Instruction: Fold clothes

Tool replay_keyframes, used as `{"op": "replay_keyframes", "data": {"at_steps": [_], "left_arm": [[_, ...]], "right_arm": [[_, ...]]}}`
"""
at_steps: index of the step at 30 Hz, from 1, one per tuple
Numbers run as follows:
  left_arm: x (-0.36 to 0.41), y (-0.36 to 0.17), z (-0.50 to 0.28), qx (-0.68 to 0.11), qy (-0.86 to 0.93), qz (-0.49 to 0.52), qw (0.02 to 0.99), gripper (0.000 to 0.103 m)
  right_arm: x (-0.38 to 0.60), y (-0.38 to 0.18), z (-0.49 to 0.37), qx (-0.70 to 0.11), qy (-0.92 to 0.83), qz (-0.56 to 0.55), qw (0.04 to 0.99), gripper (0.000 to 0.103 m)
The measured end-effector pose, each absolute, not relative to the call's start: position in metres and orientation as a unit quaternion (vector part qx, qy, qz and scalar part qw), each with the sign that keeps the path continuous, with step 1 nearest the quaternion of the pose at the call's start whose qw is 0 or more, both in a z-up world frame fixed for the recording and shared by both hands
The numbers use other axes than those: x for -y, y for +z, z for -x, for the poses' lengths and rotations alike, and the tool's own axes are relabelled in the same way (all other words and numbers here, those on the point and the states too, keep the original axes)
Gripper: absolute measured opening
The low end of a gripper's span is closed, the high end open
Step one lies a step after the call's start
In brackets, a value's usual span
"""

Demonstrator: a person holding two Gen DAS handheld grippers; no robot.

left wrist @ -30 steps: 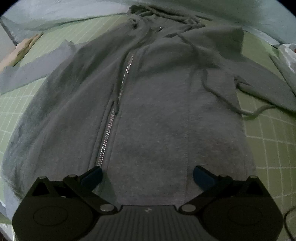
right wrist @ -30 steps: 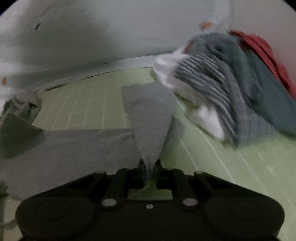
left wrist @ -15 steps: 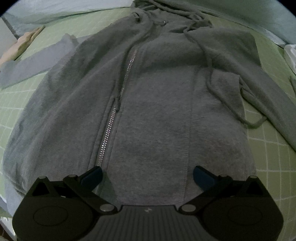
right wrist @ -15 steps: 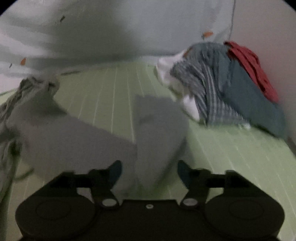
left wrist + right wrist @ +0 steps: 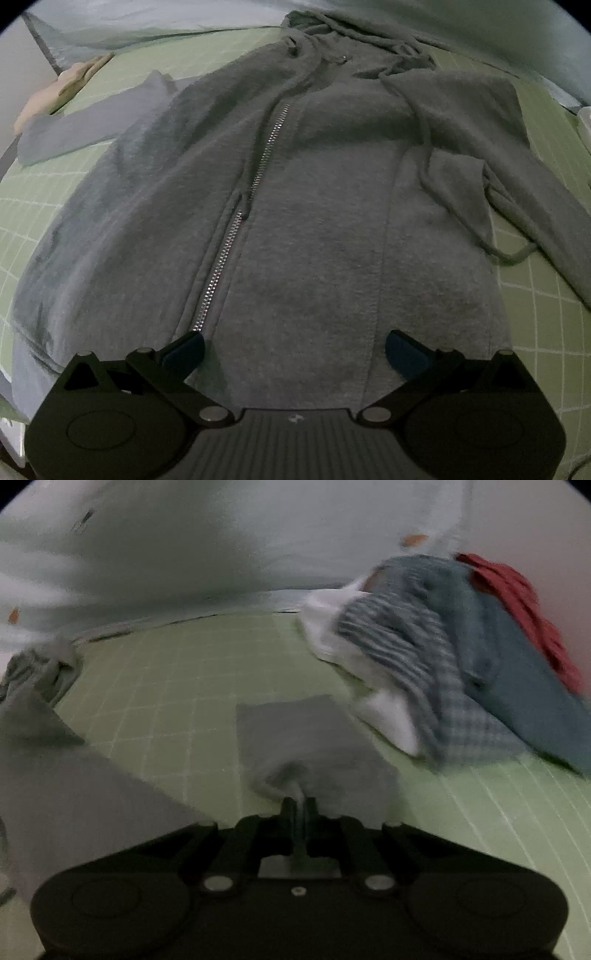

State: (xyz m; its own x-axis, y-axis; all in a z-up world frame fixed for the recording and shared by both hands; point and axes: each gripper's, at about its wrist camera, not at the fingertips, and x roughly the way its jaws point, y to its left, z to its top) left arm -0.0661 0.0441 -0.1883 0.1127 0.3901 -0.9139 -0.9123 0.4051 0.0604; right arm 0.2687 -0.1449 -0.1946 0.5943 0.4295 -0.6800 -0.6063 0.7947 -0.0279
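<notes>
My right gripper point(image 5: 300, 805) is clenched on the cuff of the hoodie's sleeve point(image 5: 310, 734), which runs straight ahead of it on the green mat point(image 5: 177, 686). The hoodie point(image 5: 295, 221) lies flat (zip up), its body off to that gripper's left; my left gripper point(image 5: 294, 345) hangs released over the hem.

I let go of the sleeve point(image 5: 314, 738) half a second back and my right gripper point(image 5: 300, 805) has now clamped it again nearer the cuff, the sleeve lying flatter on the mat point(image 5: 177, 686) than a second ago.
</notes>
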Motion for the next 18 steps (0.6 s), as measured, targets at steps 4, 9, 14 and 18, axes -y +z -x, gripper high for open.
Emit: {"op": "replay_keyframes", "data": {"at_steps": [4, 9, 14, 18], "left_arm": [[-0.04, -0.186, 0.064, -0.469, 0.475, 0.278, 0.691, 0.103], [-0.041, -0.188, 0.065, -0.468, 0.475, 0.278, 0.691, 0.103], [-0.039, -0.187, 0.066, -0.468, 0.474, 0.278, 0.692, 0.103], [-0.039, -0.188, 0.067, -0.463, 0.474, 0.275, 0.696, 0.103]], "right_arm": [[0.199, -0.193, -0.241, -0.358, 0.262, 0.127, 0.887, 0.005], [0.243, -0.193, -0.213, -0.367, 0.273, 0.109, 0.882, 0.005], [0.268, -0.161, -0.195, -0.291, 0.239, 0.073, 0.923, 0.005], [0.281, -0.168, -0.195, -0.323, 0.22, 0.083, 0.917, 0.007]]}}
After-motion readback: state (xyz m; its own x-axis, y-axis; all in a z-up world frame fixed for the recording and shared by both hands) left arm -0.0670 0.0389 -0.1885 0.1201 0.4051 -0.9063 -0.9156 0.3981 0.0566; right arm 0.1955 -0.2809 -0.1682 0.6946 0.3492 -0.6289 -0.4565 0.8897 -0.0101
